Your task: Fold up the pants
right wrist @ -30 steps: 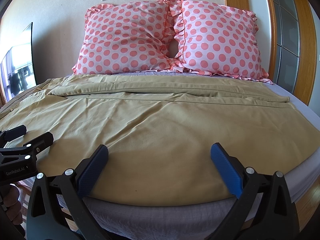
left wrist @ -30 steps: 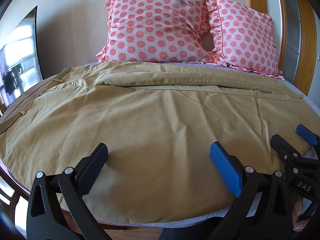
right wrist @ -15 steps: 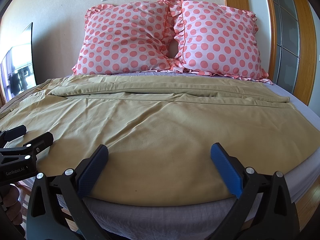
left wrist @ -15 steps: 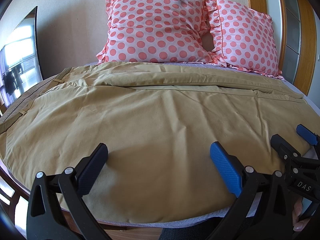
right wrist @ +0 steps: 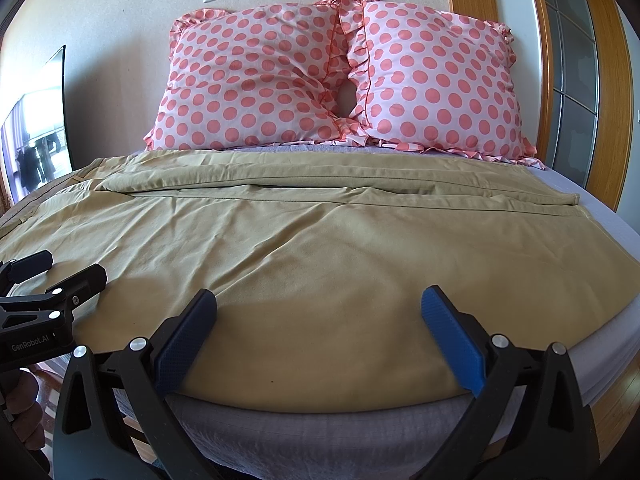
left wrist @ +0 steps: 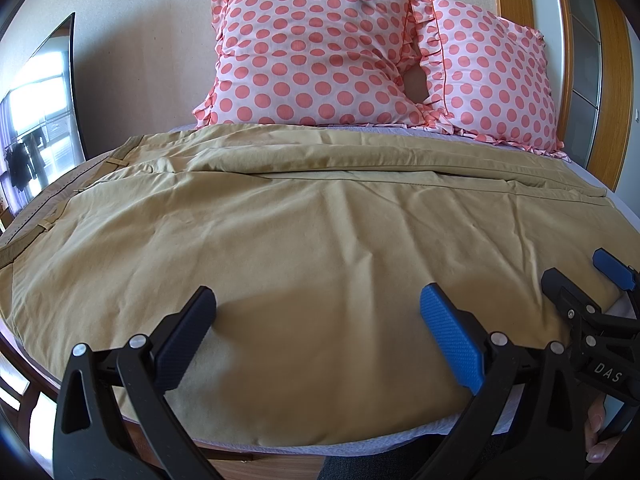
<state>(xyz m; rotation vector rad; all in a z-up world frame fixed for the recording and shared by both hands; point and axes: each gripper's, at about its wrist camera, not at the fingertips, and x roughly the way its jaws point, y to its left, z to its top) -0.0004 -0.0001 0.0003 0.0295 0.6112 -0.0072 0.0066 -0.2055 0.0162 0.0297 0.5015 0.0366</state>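
Note:
Tan pants (left wrist: 304,240) lie spread flat across the bed, waistband with belt loops at the left, leg ends at the right; they also fill the right wrist view (right wrist: 320,248). My left gripper (left wrist: 318,320) is open and empty above the near edge of the pants. My right gripper (right wrist: 318,320) is open and empty above the near edge further right. The right gripper shows at the right of the left wrist view (left wrist: 576,280). The left gripper shows at the left of the right wrist view (right wrist: 60,268).
Two pink polka-dot pillows (right wrist: 256,80) (right wrist: 436,80) lean against the wall at the head of the bed. The lavender sheet (right wrist: 624,328) shows at the bed's near edge. A mirror (left wrist: 36,120) stands at the left, a wooden door frame (right wrist: 600,92) at the right.

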